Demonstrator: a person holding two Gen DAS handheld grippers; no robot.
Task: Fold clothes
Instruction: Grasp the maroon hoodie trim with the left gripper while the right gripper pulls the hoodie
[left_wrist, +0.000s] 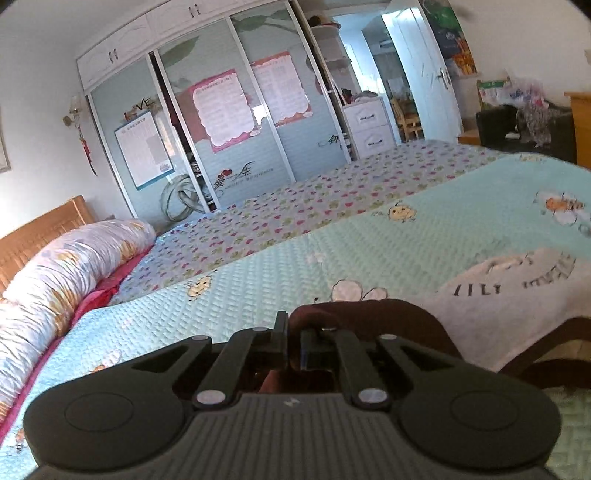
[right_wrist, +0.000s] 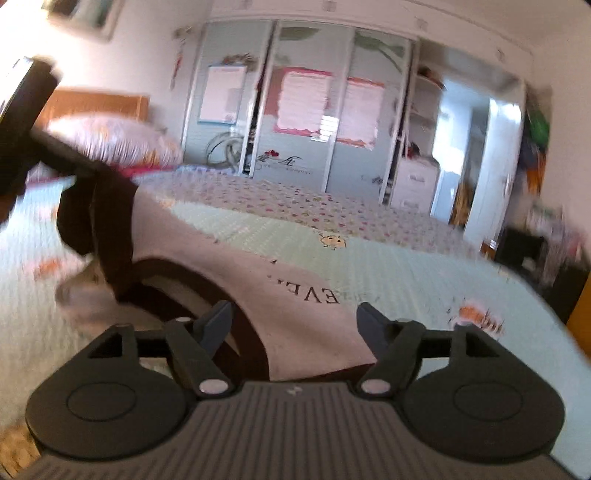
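In the left wrist view the left claw is pressed together on a dark brown edge of the shirt, a grey top with brown trim that lies on the pale green quilt of the bed. The pinch looks shallow, right at the hem, so a quick lift could pull the cloth out of it. The lettering on the shirt is too smeared to read here. On the wardrobe doors "LOVE" shows above a poster; the posters' small print cannot be made out.

In the right wrist view the right claw is spread wide with nothing between its fingers, hovering over the grey front of the shirt. At upper left the brown sleeve hangs from the left claw. With only one corner held, the fold may go skew or bunch up. The shirt's print reads upside down, roughly "EVE"; the remaining letters are blurred.
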